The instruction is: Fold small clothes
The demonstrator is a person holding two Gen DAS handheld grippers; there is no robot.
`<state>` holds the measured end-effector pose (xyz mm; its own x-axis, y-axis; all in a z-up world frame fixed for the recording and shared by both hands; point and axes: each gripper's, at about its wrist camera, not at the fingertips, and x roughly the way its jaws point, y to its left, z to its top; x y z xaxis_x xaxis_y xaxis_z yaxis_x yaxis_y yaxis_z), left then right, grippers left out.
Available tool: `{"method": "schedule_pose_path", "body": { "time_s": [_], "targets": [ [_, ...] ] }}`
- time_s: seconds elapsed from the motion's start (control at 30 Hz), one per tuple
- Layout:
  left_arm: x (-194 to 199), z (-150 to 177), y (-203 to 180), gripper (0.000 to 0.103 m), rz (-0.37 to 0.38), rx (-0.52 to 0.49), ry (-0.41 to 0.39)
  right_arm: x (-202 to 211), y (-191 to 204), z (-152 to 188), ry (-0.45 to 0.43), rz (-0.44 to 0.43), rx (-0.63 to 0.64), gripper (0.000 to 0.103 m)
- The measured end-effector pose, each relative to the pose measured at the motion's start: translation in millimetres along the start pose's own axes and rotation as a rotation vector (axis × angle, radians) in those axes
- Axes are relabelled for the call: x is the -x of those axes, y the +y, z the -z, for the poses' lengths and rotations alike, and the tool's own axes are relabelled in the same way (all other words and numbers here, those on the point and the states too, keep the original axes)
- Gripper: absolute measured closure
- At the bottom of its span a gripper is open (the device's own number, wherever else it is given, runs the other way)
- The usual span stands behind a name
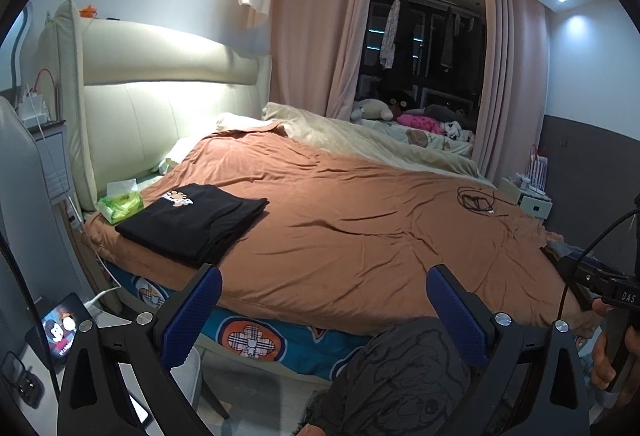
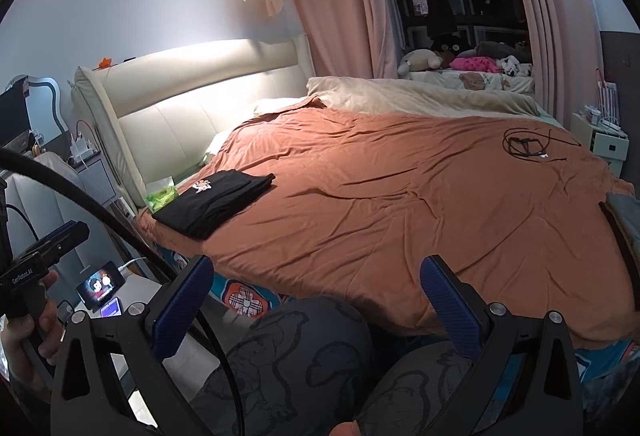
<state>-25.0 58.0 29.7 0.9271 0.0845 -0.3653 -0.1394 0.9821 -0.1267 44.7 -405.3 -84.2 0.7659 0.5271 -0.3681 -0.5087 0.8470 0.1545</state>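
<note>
Both grippers, left gripper (image 1: 324,300) and right gripper (image 2: 316,292), are held spread wide, nothing gripped. One black garment (image 1: 192,222) is seen folded near the bed's (image 1: 360,220) headboard-side corner, tissue pack (image 1: 120,203) beside it; another grey garment (image 2: 624,211) is judged unfolded.

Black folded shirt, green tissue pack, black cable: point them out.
black folded shirt (image 1: 196,222), left wrist view, middle of top layer
green tissue pack (image 1: 121,204), left wrist view, green wrapper
black cable (image 2: 524,144), right wrist view, coil
</note>
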Motion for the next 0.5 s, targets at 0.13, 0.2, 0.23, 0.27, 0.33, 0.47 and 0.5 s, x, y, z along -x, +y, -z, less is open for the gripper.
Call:
{"method": "schedule_pose_path", "body": {
  "time_s": [0.13, 0.2, 0.23, 0.27, 0.33, 0.47, 0.5],
  "targets": [
    [1.5, -0.4, 1.8, 0.0, -0.011, 0.004, -0.006, -0.9, -0.5, -0.3, 0.005, 0.0, 0.001, 0.0],
    [2.7, -0.1, 3.3, 0.0, -0.015, 0.01, -0.011, -0.4, -1.0, -0.3, 0.005, 0.001, 0.0, 0.0],
    [3.5, 0.0, 4.0, 0.0, -0.017, 0.012, -0.014, 0.1, -1.5, -0.6, 0.005, 0.002, -0.001, 0.0],
    [4.7, 0.0, 4.6, 0.0, -0.021, 0.013, -0.017, 0.4, -1.6, -1.1, 0.006, 0.0, 0.001, 0.0],
    [5.5, -0.8, 5.0, 0.0, -0.023, 0.013, -0.02, 0.6, -1.3, -1.3, 0.005, 0.0, 0.003, 0.0],
    [6.8, -0.5, 4.7, 0.0, -0.026, 0.011, -0.023, 1.6, -2.2, -1.4, 0.002, -0.001, 0.005, 0.0],
    [6.8, -0.5, 4.7, 0.0, -0.028, 0.012, -0.023, 1.8, -2.1, -0.9, 0.001, -0.001, 0.006, 0.0]
  ]
}}
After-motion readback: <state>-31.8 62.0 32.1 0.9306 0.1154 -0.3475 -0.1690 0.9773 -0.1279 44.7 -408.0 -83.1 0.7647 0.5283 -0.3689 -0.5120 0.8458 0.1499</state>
